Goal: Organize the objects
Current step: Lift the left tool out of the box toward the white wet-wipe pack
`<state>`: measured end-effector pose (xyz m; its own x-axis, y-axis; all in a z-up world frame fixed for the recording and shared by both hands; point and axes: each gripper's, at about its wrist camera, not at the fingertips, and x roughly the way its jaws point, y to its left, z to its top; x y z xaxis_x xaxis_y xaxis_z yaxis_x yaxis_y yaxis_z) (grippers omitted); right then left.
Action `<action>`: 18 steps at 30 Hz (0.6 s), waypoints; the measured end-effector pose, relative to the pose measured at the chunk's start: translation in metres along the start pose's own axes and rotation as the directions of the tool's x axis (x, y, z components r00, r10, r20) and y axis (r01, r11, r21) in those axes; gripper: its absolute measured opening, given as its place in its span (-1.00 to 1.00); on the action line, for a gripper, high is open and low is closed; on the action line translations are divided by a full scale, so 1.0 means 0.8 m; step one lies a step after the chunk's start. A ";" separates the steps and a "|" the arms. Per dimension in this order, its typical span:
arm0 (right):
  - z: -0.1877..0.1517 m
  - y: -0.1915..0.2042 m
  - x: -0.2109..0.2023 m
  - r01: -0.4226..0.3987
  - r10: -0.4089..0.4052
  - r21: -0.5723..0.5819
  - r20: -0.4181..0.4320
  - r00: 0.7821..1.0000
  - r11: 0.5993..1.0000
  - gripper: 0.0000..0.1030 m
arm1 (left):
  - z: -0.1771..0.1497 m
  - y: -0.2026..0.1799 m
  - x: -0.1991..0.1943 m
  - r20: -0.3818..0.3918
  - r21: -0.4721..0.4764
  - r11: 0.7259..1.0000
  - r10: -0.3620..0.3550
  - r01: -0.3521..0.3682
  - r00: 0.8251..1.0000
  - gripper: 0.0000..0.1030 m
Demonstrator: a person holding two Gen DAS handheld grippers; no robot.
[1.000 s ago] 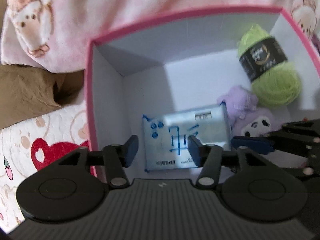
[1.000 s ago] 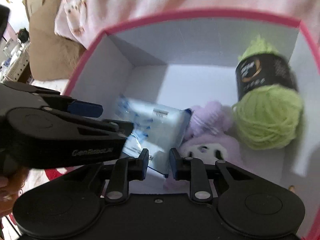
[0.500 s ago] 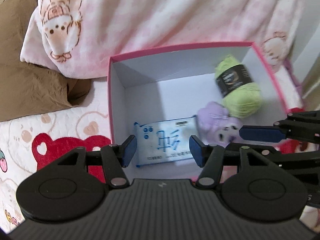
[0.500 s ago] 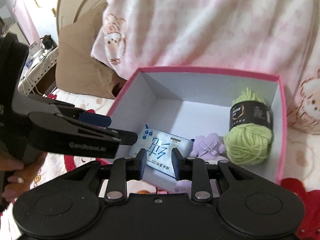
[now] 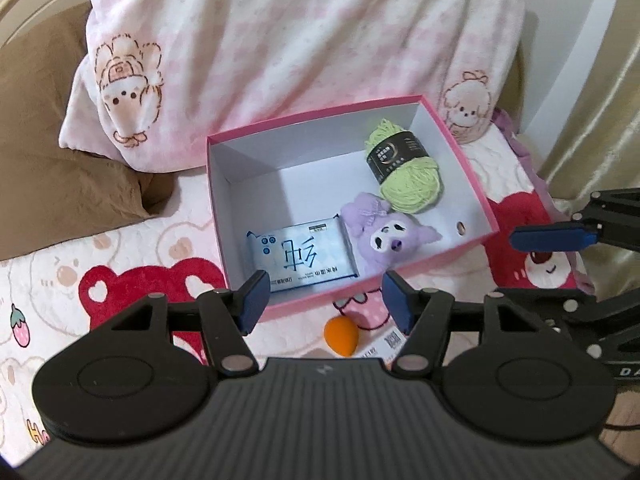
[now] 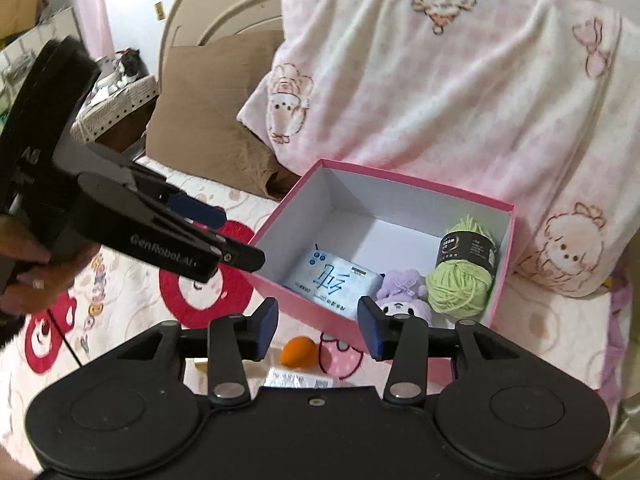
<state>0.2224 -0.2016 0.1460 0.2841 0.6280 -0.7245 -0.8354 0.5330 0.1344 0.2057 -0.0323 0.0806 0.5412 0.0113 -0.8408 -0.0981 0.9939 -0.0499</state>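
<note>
A pink box [image 5: 476,196] [image 6: 288,200] with a white inside sits on the bed. In it lie a blue tissue pack [image 5: 302,258] [image 6: 332,282], a purple plush toy [image 5: 384,228] [image 6: 402,294] and a green yarn ball [image 5: 404,172] [image 6: 460,272]. An orange sponge [image 5: 341,335] [image 6: 298,352] lies on the blanket in front of the box, beside a silver packet [image 6: 298,380]. My left gripper [image 5: 324,306] is open and empty above the box's near edge. My right gripper [image 6: 318,332] is open and empty, above the sponge.
A pink cartoon-print quilt [image 5: 300,48] is heaped behind the box. A brown pillow [image 5: 48,176] lies at the left. The bed cover [image 5: 132,272] has red bear prints. A beige curtain [image 5: 600,92] hangs at the right.
Both grippers have drawn back and up from inside the box. My right gripper's jaws have opened wider. The sponge in front of the box has come into view.
</note>
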 end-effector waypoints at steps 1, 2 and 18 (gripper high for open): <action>-0.004 0.003 -0.005 -0.002 0.002 -0.009 -0.002 1.000 1.000 0.01 | -0.004 -0.003 -0.004 0.003 0.008 1.000 -0.003 0.003 1.000 0.20; -0.009 0.005 -0.009 -0.004 0.004 -0.020 -0.005 1.000 1.000 0.03 | -0.008 -0.005 -0.007 0.005 0.016 1.000 -0.006 0.006 1.000 0.21; -0.117 0.007 -0.018 -0.088 0.089 0.026 -0.058 0.994 0.996 0.22 | -0.092 -0.043 0.002 -0.043 0.054 0.998 -0.043 0.046 0.998 0.25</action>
<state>0.1694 -0.2606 0.0940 0.1805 0.6392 -0.7475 -0.8448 0.4900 0.2150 0.1485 -0.0748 0.0413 0.5081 -0.0364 -0.8605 -0.0283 0.9979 -0.0589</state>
